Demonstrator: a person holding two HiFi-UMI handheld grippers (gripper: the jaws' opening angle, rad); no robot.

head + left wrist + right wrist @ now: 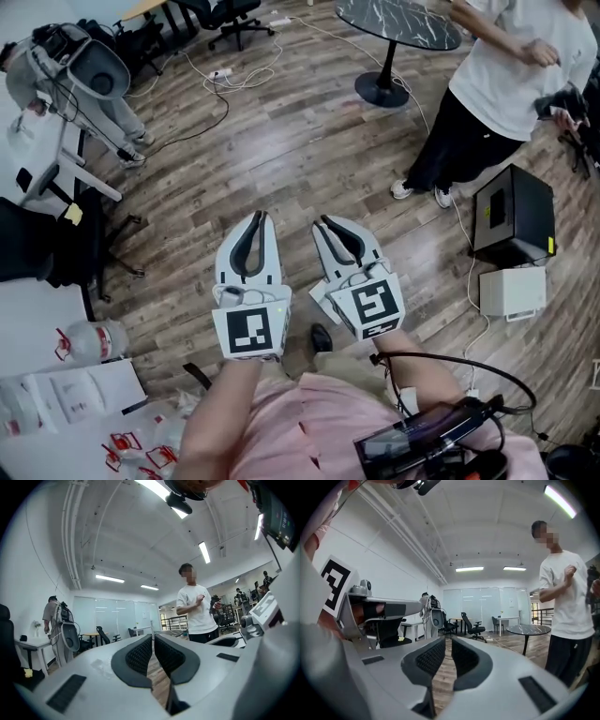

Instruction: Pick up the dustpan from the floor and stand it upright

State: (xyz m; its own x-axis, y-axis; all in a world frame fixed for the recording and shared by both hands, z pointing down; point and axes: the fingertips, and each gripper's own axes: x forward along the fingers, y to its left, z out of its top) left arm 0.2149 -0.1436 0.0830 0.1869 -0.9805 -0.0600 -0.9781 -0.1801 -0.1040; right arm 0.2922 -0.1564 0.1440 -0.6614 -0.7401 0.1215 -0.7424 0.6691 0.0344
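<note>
Dustpan shows in no view, so its place cannot be told. Near, the left gripper (258, 221) and right gripper (326, 224) hover side by side above the wooden floor (281, 141), jaws pressed narrow, holding nothing. Far right, a person (506, 66) stands by a round dark table (398, 23).

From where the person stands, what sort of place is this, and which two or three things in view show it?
Probably an open-plan office or lab: wheeled office chairs, a round marble-topped table on a wood-plank floor, and glass partition walls under ceiling strip lights.
</note>
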